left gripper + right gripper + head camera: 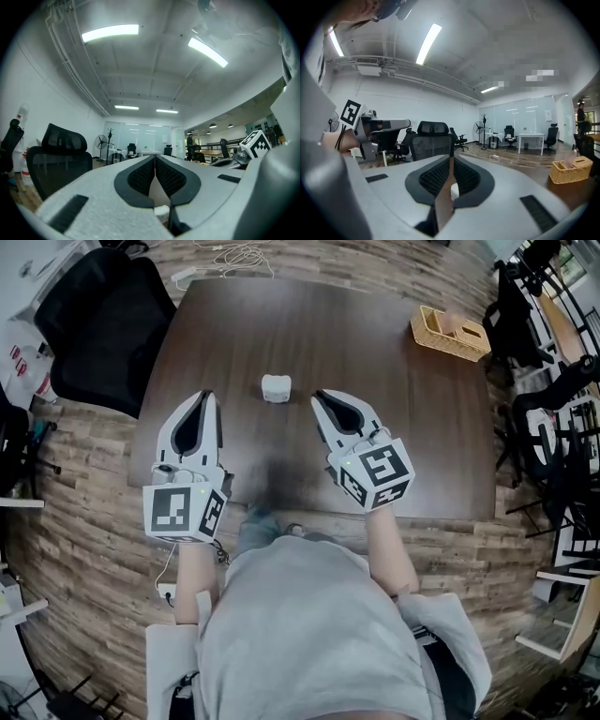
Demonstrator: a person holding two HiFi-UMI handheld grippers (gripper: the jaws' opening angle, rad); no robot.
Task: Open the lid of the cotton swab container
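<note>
Roughly mid-bench sits the cotton swab container [276,388], a small white tub standing alone on the dark brown bench [394,418]. It is too small in the head view to tell how its lid sits.

Nothing touches it. The left gripper [207,397] hangs over the near part of the bench, on the container's near left, with its tips apart from the tub. The right gripper [318,397] mirrors it on the near right, also clear of the tub. The container lies between the two sets of tips and a little beyond them.

Each gripper's own view shows its dark ribbed pads meeting at the tip — both grippers are closed, with nothing clamped between the pads. Both point about level across the room.

At the far right corner of the bench stands a wicker basket [450,334] with something pale inside — well apart from the container. A black office chair [103,315] stands off the bench's far left corner on the wood-plank floor [84,521], and a pale cable [234,254] lies on the floor beyond the far edge. The person's grey shirt [300,634] fills the bottom of the head view.
</note>
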